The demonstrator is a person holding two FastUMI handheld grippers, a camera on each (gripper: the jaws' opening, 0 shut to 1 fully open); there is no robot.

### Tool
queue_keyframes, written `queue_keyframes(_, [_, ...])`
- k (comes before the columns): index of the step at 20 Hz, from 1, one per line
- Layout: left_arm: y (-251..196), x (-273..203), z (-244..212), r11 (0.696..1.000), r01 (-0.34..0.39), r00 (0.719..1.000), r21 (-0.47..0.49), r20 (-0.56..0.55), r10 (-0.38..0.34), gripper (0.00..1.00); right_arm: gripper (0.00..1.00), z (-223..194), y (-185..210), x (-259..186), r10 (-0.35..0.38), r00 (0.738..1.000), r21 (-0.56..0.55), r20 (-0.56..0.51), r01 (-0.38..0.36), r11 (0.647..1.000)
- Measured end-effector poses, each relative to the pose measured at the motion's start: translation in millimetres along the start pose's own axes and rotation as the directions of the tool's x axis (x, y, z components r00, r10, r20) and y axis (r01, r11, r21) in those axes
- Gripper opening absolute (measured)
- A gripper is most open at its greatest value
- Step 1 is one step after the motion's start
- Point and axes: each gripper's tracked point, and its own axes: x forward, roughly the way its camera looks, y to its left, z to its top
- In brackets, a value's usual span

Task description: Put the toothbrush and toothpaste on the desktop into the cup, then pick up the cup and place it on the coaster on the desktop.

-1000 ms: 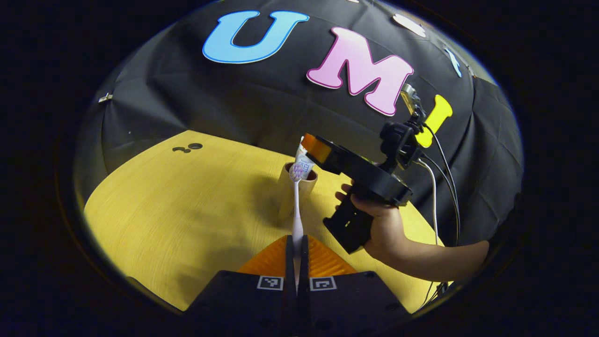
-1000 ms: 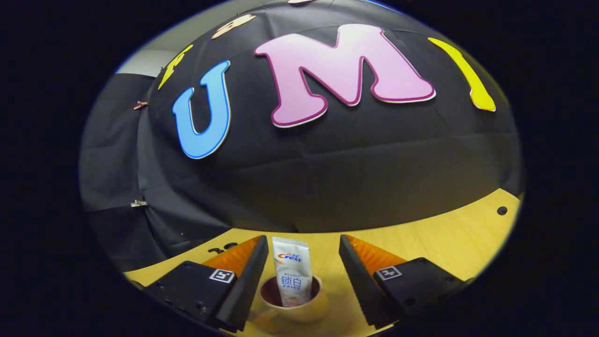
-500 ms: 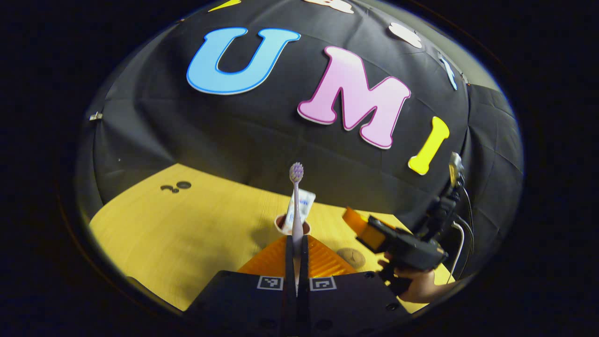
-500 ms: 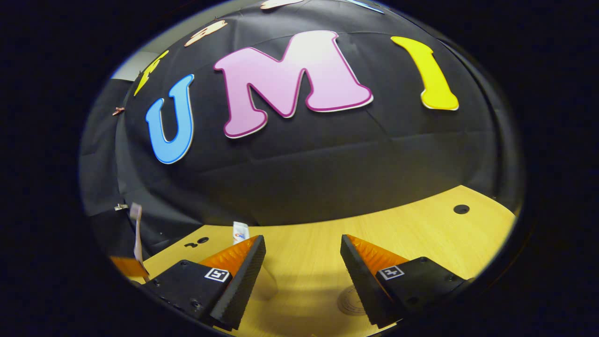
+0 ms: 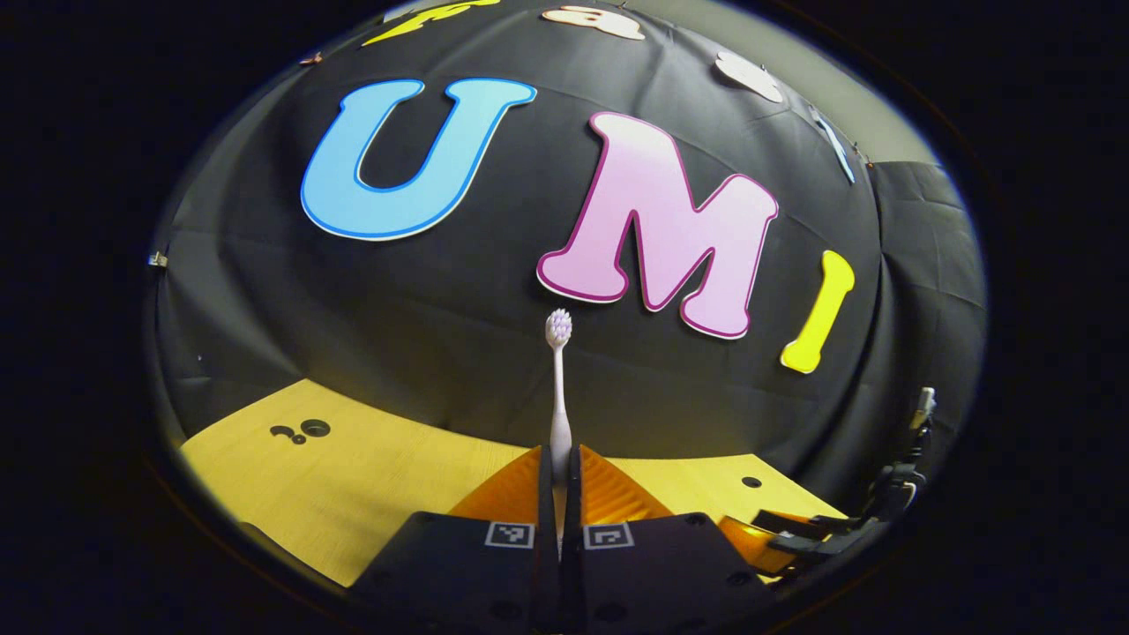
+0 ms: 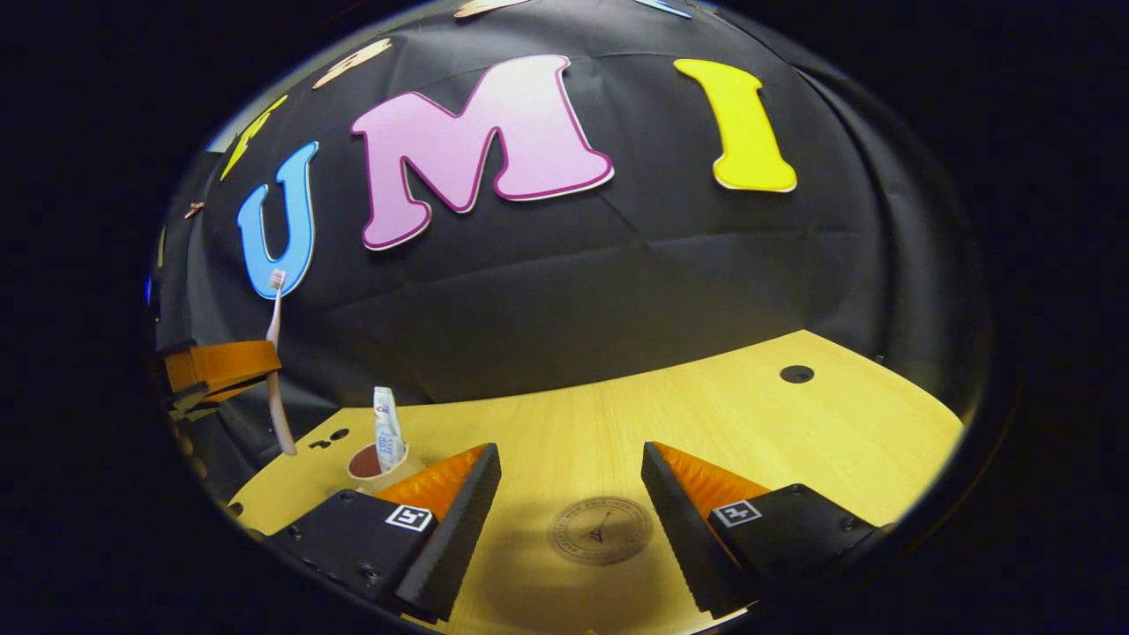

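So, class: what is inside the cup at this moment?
The toothpaste stands upright inside the cup, its top above the rim. Its lower end and the cup's bottom are hidden. The toothbrush is outside, held by the left gripper.

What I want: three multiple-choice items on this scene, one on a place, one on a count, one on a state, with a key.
1. Where is the white toothpaste tube?
A. upright in the round tan cup
B. flat on the desktop
C. on the coaster

2. How many things are in the cup?
A. none
B. one
C. two

3. The left claw is:
A. open
B. shut on the slim white plastic toothbrush
C. shut on the cup

Key: A, the tube stands inside the cup's rim; B, the tube is alone in there; B, both fingers press the toothbrush handle.
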Motion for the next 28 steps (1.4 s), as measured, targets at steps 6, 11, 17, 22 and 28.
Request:
queue_keyframes(6, [4,36,-30,0.999,-0.012,1.000,0.031,0.010,0.012,0.06,0.98,-1,-49,-7,-0.069,0.998,-0.035,-0.011,0.068,0.997])
queue_keyframes(11, [11,48,-53,0.999,-0.030,0.999,0.040,0.032,0.029,0.07,0.98,-7,-65,-11,-0.090,0.996,-0.038,-0.018,0.089,0.995])
queue_keyframes(17, [14,41,-97,0.993,-0.044,0.998,0.111,-0.035,0.048,0.10,0.98,-18,-67,-15,-0.088,0.995,-0.067,-0.040,0.086,0.994])
queue_keyframes(22, [5,20,-100,0.989,-0.023,0.997,0.145,-0.066,0.033,0.61,0.98,-19,-70,-20,-0.089,0.995,-0.085,-0.051,0.085,0.993])
queue_keyframes(28, [3,-12,-76,0.986,-0.018,0.986,0.164,-0.160,0.045,0.98,0.98,-25,-72,-37,-0.067,0.993,-0.102,-0.098,0.057,0.993])
